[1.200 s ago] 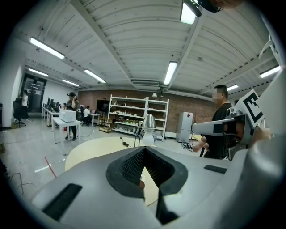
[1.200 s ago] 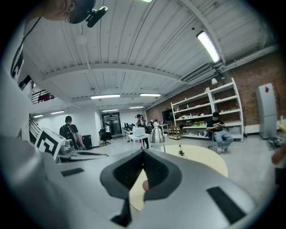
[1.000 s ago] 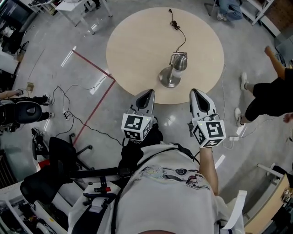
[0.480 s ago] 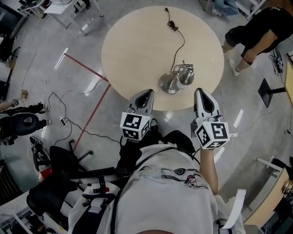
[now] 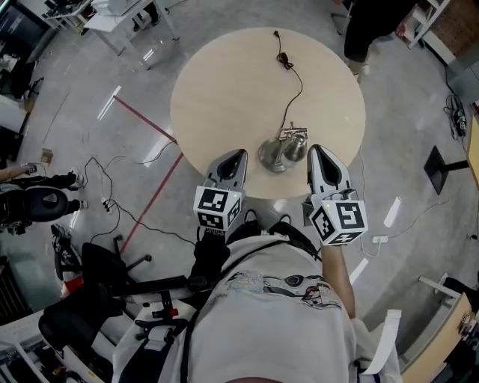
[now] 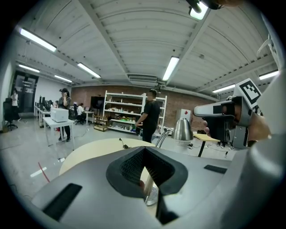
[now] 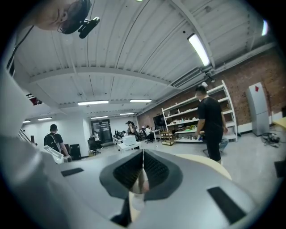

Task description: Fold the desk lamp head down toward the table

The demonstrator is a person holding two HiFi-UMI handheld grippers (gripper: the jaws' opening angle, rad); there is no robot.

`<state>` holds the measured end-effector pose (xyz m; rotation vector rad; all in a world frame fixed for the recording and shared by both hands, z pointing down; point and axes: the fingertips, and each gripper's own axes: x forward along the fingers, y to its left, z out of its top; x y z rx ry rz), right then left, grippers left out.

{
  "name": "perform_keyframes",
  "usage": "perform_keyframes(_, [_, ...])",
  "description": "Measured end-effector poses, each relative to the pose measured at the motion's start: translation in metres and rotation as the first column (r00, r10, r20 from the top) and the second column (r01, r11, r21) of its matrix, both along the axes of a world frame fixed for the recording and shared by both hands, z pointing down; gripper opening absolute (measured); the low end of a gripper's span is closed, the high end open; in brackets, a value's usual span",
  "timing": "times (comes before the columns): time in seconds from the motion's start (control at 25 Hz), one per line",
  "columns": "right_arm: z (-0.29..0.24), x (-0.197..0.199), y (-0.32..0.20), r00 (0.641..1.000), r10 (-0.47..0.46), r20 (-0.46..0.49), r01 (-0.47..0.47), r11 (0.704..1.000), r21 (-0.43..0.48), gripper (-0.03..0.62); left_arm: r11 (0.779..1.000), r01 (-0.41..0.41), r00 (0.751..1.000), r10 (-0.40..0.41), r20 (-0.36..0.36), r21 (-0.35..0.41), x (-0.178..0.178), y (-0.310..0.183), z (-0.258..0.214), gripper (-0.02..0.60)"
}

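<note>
A silver desk lamp (image 5: 283, 149) stands on the round beige table (image 5: 224, 82) near its front edge, with its round base (image 5: 271, 158) and bell-shaped head (image 5: 295, 145). In the left gripper view the head (image 6: 182, 130) sits upright on its bent arm (image 6: 161, 137). My left gripper (image 5: 238, 155) is shut and empty, just left of the base. My right gripper (image 5: 316, 149) is shut and empty, just right of the head. Neither touches the lamp. The right gripper view shows the right gripper (image 7: 143, 154) over the table rim (image 7: 203, 159), with no lamp in sight.
The lamp's black cord (image 5: 290, 60) runs over the table to its far edge. A person in black (image 5: 373, 22) stands beyond the table. An office chair (image 5: 90, 284) and floor cables (image 5: 112, 198) lie at the left. Shelves (image 6: 123, 117) stand at the back.
Both grippers have moved forward to the table's front edge and now flank the lamp. The person in black has walked from the right side round to behind the table.
</note>
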<state>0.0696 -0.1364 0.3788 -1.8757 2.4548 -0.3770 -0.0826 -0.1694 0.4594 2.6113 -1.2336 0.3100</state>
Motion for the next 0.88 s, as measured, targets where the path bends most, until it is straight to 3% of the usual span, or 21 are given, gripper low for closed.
perform_keyframes(0.28, [-0.001, 0.017, -0.031, 1.000, -0.009, 0.013, 0.009, 1.000, -0.004, 0.007, 1.000, 0.014, 1.000, -0.014, 0.011, 0.015, 0.024, -0.022, -0.004, 0.002])
perform_keyframes(0.6, [0.018, -0.009, -0.033, 0.997, -0.080, -0.020, 0.078, 0.992, -0.100, 0.239, 0.999, 0.033, 0.999, -0.033, 0.015, 0.021, 0.009, -0.023, -0.008, 0.002])
perform_keyframes(0.76, [0.034, -0.026, -0.033, 0.986, -0.144, -0.085, 0.128, 0.976, -0.176, 0.258, 0.999, 0.037, 0.999, -0.038, 0.018, 0.025, 0.006, -0.023, -0.011, 0.002])
perform_keyframes(0.88, [0.039, -0.030, -0.031, 0.987, -0.134, -0.090, 0.115, 0.976, -0.187, 0.256, 0.999, 0.039, 0.999, -0.040, 0.023, 0.024, 0.004, -0.022, -0.010, 0.002])
